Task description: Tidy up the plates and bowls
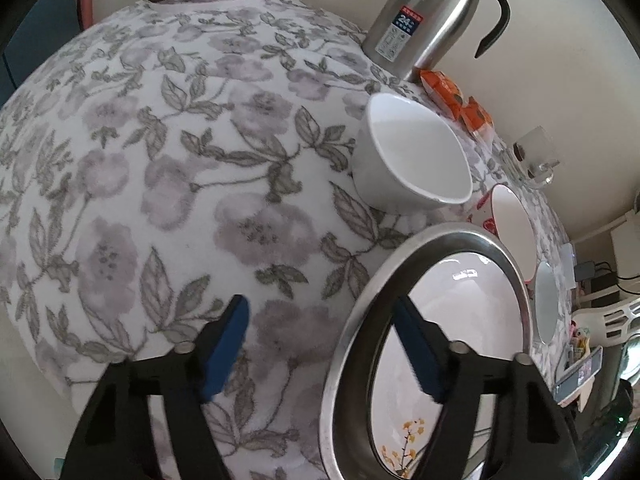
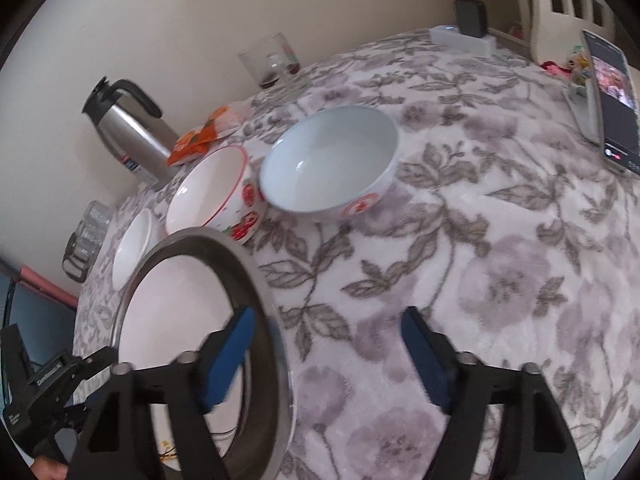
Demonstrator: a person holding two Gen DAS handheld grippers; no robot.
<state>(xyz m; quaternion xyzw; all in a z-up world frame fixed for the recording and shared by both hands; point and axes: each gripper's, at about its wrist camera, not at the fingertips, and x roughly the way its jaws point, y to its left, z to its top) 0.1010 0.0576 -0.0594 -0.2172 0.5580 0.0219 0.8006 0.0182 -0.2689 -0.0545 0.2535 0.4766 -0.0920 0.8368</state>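
- Because each gripper straddles an opposite edge of the round steel-rimmed tray [image 1: 356, 320], a two-handed lift appears to be prepared; the tray carries a white plate with a yellow flower print [image 1: 460, 320] and lies at 5 o'clock in the left wrist view, 8 o'clock in the right.
- The left gripper [image 1: 324, 350] is seen with one blue pad [image 1: 416, 354] inside the rim and one outside; the jaws are parted and, as far as can be seen, not yet pressed on the metal.
- The right gripper [image 2: 330, 356] is placed likewise, released, the rim between its pads.
- Three bowls are left near the wall: a plain white ceramic bowl [image 1: 412, 156] at 2 o'clock, a strawberry-patterned bowl [image 2: 216, 192] and a pale blue bowl [image 2: 332, 160], probably awaiting stacking.
- A steel thermos jug [image 1: 432, 12] is kept beside the wall on the floral tablecloth [image 1: 180, 184].
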